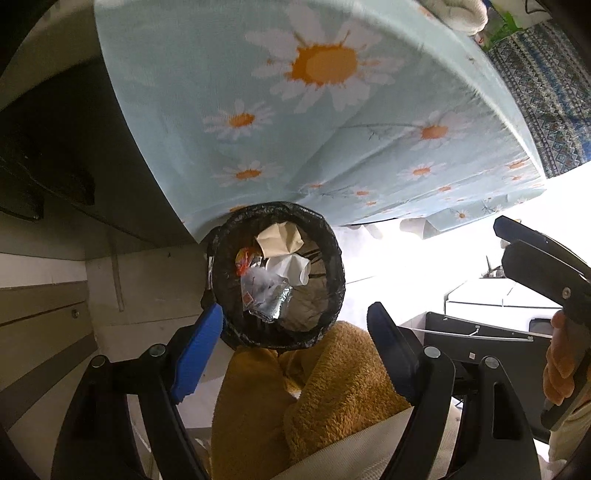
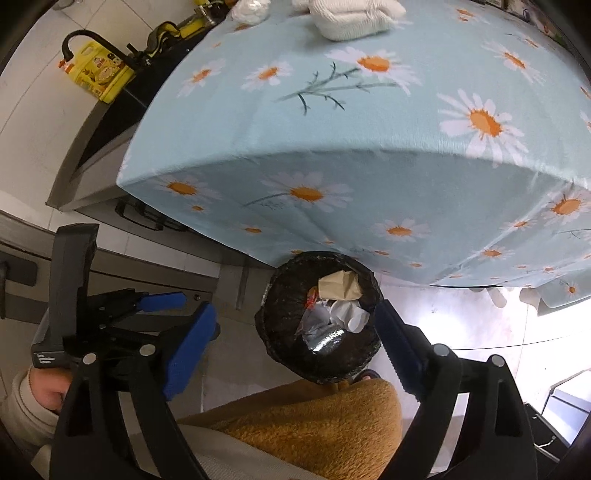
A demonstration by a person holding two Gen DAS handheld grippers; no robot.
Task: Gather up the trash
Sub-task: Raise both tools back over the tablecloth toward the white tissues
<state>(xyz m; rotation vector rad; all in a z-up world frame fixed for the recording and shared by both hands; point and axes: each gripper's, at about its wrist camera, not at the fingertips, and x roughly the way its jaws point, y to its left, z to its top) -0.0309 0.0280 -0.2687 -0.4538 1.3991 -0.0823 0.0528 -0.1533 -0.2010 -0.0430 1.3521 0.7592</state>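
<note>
A round bin with a black liner (image 1: 334,258) stands on the floor under the table's edge; it also shows in the right wrist view (image 2: 280,295). It holds crumpled trash (image 1: 275,273): beige paper, white paper, a foil wrapper and a clear plastic bag (image 2: 334,314). My left gripper (image 1: 295,332) is open and empty above the bin's near rim. My right gripper (image 2: 295,328) is open and empty, its blue fingers on either side of the bin as seen from above. The left gripper also shows at the left in the right wrist view (image 2: 162,299).
A table with a light blue daisy cloth (image 2: 332,129) overhangs the bin. White folded cloth (image 2: 351,18) lies on top. A yellow bottle (image 2: 98,70) stands on a dark counter at left. My orange fleece trousers (image 1: 314,398) are below the grippers. Grey cabinet drawers (image 1: 40,317) at left.
</note>
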